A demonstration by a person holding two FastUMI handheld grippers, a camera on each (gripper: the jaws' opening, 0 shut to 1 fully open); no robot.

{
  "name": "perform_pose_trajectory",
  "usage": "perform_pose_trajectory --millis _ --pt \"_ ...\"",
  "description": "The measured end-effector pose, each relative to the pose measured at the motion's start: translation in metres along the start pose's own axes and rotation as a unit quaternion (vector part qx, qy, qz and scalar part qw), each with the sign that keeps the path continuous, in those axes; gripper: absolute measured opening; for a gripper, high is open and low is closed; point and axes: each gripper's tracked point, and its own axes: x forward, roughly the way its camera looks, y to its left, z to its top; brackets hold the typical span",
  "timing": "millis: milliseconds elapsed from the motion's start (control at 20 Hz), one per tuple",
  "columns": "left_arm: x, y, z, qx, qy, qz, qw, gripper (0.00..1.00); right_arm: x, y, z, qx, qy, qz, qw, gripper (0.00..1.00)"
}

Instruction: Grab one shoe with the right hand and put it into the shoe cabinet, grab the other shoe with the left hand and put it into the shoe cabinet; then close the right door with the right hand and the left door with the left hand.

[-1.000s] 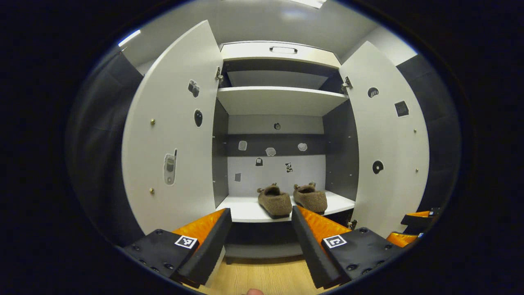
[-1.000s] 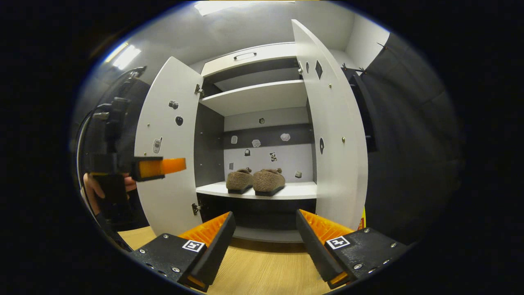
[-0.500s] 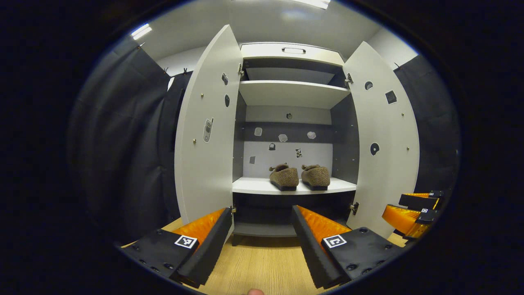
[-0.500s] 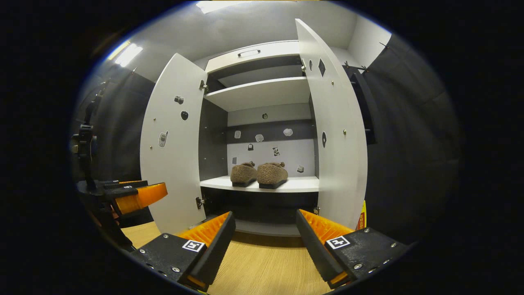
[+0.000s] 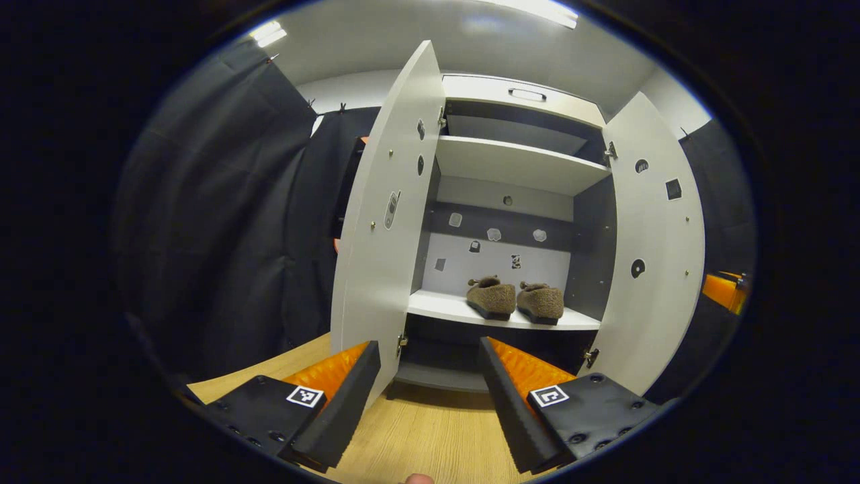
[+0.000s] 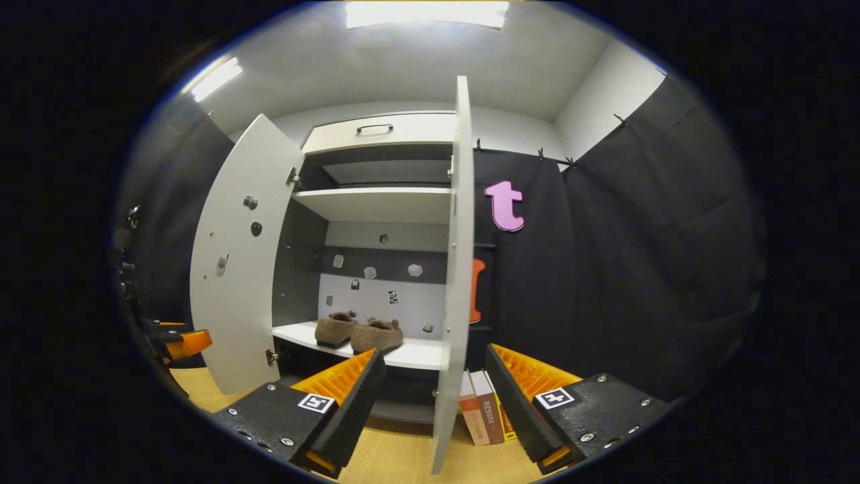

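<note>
Two brown fuzzy slippers (image 5: 514,300) sit side by side toward the right end of the shoe cabinet's (image 5: 517,165) lower shelf (image 5: 437,308). Both doors stand open. Left gripper (image 5: 430,376) and right gripper (image 6: 435,383) gape wide, empty. Book spines' (image 6: 480,417) writing is illegible.

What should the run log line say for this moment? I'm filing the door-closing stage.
stage: doors pending | brown fuzzy shoes: both on shelf | white cabinet doors: open | left gripper: open, empty | right gripper: open, empty

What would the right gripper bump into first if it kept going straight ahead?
Probably the right door, seen edge-on between the open right gripper's fingers. The books stand just right of it, so depth is uncertain.
</note>
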Motion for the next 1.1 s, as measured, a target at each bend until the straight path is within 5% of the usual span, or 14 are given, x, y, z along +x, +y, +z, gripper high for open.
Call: perform_pose_trajectory --millis 50,100,250,400,900,950,1000,1100 --pt "0.002 0.006 0.001 0.006 -0.003 0.005 1.0 0.92 0.005 -0.017 0.01 0.009 -0.007 -0.011 1.0 0.93" --pt "0.002 0.011 0.002 0.012 -0.006 0.008 1.0 1.0 0.013 -0.037 0.02 0.012 -0.014 -0.026 0.999 0.93" --pt "-0.001 0.018 0.005 0.027 -0.015 0.013 0.999 0.92 0.033 -0.097 0.039 -0.001 -0.024 -0.077 0.997 0.92" --pt "-0.004 0.016 0.003 0.026 -0.011 0.009 1.0 0.99 0.059 -0.123 0.041 0.0 -0.018 -0.096 0.995 0.93" --pt "0.005 0.001 -0.005 0.036 -0.002 -0.013 0.999 0.96 0.09 -0.112 0.037 0.031 -0.017 -0.089 0.995 0.9" --pt "0.005 -0.002 -0.006 0.035 -0.001 -0.016 0.999 0.96 0.089 -0.109 0.035 0.036 -0.016 -0.087 0.995 0.97" --pt "0.007 -0.003 -0.007 0.035 0.0 -0.018 0.999 0.96 0.087 -0.105 0.035 0.04 -0.016 -0.089 0.995 0.9" --pt "0.009 -0.004 -0.01 0.04 0.003 -0.019 0.999 0.96 0.087 -0.091 0.035 0.04 -0.019 -0.084 0.995 0.98"
